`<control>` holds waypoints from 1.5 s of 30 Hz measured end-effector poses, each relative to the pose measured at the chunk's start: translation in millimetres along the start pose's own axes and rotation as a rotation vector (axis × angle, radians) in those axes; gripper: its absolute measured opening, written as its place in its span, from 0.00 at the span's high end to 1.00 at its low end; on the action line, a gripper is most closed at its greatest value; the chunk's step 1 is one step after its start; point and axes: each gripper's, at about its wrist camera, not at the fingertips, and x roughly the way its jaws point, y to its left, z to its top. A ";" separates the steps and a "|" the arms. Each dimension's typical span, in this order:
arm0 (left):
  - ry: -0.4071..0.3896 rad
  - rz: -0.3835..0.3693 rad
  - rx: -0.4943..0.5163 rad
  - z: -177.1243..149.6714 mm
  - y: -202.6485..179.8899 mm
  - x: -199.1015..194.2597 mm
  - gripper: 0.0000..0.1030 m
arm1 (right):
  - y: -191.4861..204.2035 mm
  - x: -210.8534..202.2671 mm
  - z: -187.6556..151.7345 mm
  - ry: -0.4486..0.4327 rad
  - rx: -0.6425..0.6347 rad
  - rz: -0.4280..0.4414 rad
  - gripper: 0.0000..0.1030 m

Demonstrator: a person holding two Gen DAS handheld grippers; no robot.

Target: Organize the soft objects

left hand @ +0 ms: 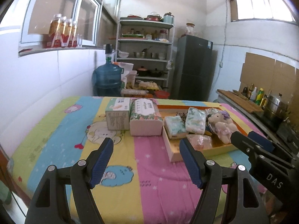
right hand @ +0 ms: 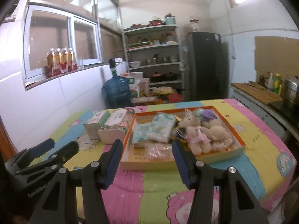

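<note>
Both my hand-held grippers, left (left hand: 146,161) and right (right hand: 146,161), hang wide open with nothing in them above the quilt (left hand: 149,168); teddy (right hand: 198,134) and soft packs (right hand: 158,128) sit in the orange tray (right hand: 220,152) ahead, tissue packs (left hand: 145,119) just left of it

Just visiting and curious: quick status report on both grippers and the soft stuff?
Left gripper open, empty. Right gripper open, empty. Plush bear and soft packs in orange-rimmed tray; two tissue packs beside it. Nothing in the way.

Both wrist views face the tray (left hand: 220,150) from nearby.
</note>
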 end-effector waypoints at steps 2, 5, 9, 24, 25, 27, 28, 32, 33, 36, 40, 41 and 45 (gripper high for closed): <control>-0.009 0.006 0.002 -4.6 0.8 -10.7 0.27 | 3.5 -9.1 -5.4 -0.007 -0.003 -0.008 0.47; -0.033 0.028 0.014 -10.6 1.5 -27.9 0.27 | 11.4 -24.4 -13.2 -0.035 -0.021 -0.045 0.47; -0.055 0.059 0.015 -18.8 3.8 -48.5 0.27 | 19.5 -41.9 -22.7 -0.067 -0.029 -0.081 0.47; -0.099 0.120 0.003 -32.9 2.1 -97.2 0.27 | 35.1 -92.4 -37.6 -0.128 -0.071 -0.056 0.47; -0.099 0.122 0.003 -33.2 2.1 -98.1 0.27 | 35.1 -94.0 -37.6 -0.132 -0.071 -0.053 0.47; -0.098 0.115 0.001 -34.1 1.5 -98.7 0.27 | 34.4 -96.0 -37.9 -0.136 -0.067 -0.047 0.47; -0.096 0.108 0.000 -34.5 2.0 -98.8 0.27 | 34.1 -96.8 -38.1 -0.138 -0.065 -0.045 0.47; -0.088 0.084 -0.001 -35.3 3.2 -98.6 0.27 | 33.1 -97.5 -38.1 -0.139 -0.057 -0.037 0.47; -0.089 0.083 -0.001 -35.5 3.2 -99.0 0.27 | 33.5 -97.9 -38.1 -0.140 -0.056 -0.035 0.47; -0.097 0.088 0.001 -35.5 3.6 -100.7 0.27 | 34.3 -98.5 -38.8 -0.142 -0.058 -0.032 0.47; -0.100 0.093 0.005 -36.2 3.0 -102.2 0.27 | 37.4 -98.1 -38.7 -0.141 -0.063 -0.029 0.47; -0.098 0.094 0.006 -36.4 2.9 -102.5 0.27 | 37.8 -98.3 -38.8 -0.141 -0.064 -0.026 0.47; -0.099 0.095 0.010 -36.9 2.9 -104.6 0.27 | 37.9 -98.4 -38.8 -0.142 -0.064 -0.027 0.47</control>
